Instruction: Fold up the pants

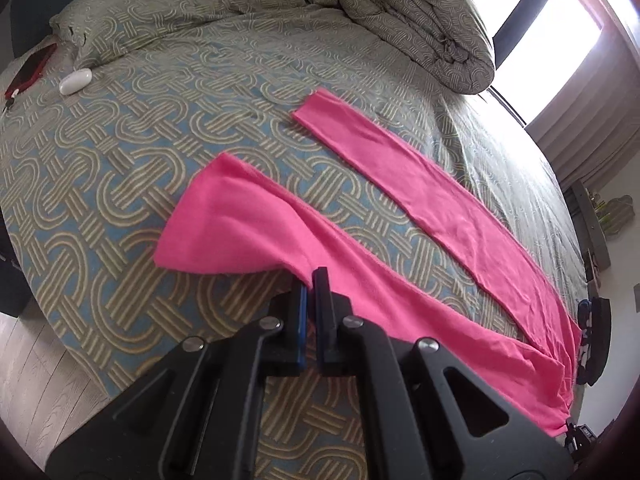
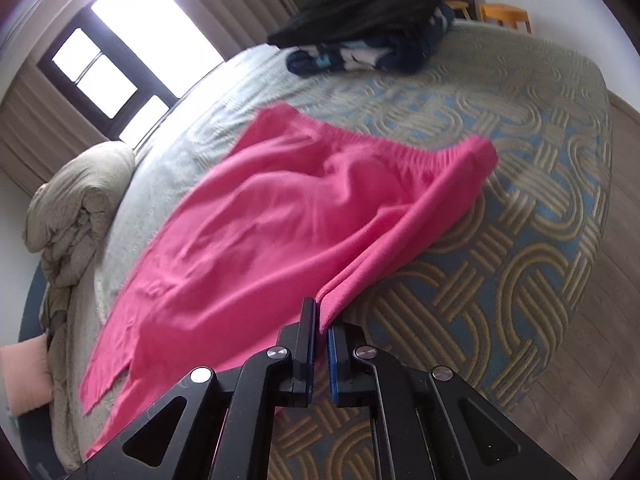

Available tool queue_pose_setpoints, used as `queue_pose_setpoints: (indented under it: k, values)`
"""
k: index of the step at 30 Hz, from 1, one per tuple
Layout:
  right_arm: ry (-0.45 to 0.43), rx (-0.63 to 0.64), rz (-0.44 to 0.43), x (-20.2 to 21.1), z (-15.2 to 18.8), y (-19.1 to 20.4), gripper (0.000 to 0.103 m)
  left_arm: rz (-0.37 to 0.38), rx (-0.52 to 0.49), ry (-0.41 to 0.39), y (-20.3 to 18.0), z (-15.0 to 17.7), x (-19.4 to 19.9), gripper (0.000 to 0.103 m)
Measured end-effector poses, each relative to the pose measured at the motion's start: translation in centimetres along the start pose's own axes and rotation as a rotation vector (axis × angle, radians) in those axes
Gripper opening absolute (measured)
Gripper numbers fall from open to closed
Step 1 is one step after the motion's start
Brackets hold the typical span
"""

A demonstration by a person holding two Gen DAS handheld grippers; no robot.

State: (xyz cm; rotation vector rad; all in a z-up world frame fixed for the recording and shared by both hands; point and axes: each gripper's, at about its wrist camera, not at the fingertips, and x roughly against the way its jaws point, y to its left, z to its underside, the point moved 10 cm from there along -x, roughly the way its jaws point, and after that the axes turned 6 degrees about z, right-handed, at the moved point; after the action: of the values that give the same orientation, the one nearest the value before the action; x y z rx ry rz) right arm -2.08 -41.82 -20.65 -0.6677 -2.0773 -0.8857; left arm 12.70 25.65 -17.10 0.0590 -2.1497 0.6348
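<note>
We pinch the bright pink knit pants (image 1: 400, 208) with both the left gripper (image 1: 314, 284) and the right gripper (image 2: 322, 320) clamped tight, above a blue-and-tan woven-pattern bedspread (image 1: 120, 184) beside a curtained window (image 2: 116, 56).

both wrist views oblique, close; share bed (image 1: 168, 128).

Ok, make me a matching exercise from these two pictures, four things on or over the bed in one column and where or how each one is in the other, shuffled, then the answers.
Things
1. pink pants
2. white case
3. rolled duvet
4. dark folded clothes

Places or states
A. bunched up on the bed by the window
B. lying alone on the sheet near a red thing
C. stacked at the bed's far corner in the right wrist view
D. spread out with legs apart, pinched at the near edge by both grippers

Pairs: 1-D, 2-B, 3-A, 4-C
</note>
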Motion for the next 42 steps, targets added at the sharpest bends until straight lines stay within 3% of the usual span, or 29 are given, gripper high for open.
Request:
queue_pose_setpoints:
  k: [6, 15, 25, 33, 42]
  values:
    - [-0.085, 0.047, -0.065, 2.8, -2.7, 3.3, 0.004, 0.023, -0.001, -0.041, -2.0, -2.2, 1.7, 0.004]
    - [-0.17, 0.153, -0.122, 4.7, -7.0, 9.4, 0.004, -0.004, -0.01, -0.046, -3.9, -5.6, 2.4, 0.004]
    - [-0.136, 0.237, -0.086, 1.3, -11.2, 15.1, 0.004, -0.077, -0.024, 0.011, -6.6, -10.6, -1.0, 0.004]
    - [0.004, 0.31, 0.04, -6.0, -13.5, 17.2, 0.004, -0.245, -0.041, 0.212, -7.7, -13.2, -8.1, 0.004]
    - [0.178, 0.306, 0.158, -15.0, -14.4, 17.9, 0.006, -0.323, 0.068, 0.45, -7.1, -15.1, -16.5, 0.005]
